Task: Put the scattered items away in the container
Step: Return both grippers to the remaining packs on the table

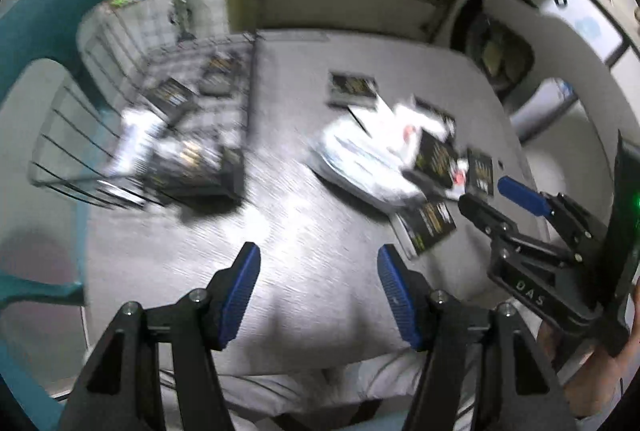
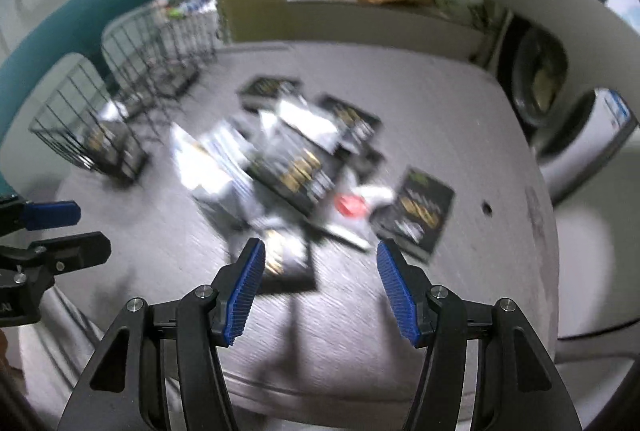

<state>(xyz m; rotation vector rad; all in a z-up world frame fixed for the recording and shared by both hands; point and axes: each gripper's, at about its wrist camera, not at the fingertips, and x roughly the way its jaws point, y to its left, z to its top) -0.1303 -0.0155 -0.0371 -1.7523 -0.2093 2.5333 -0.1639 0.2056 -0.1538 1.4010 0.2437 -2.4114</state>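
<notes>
Both claws, left claw (image 1: 319, 293) and right claw (image 2: 321, 291), apart, empty; dark packets (image 2: 298, 167) beside wire basket (image 2: 86, 119).

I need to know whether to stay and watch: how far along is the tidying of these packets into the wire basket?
Partly done. Several dark packets already lie in the wire basket. Nothing is in hand: the left gripper and right gripper both stand open with empty fingers over the table. Left: the pile of black and white packets, plus a lone black packet beside it.
</notes>
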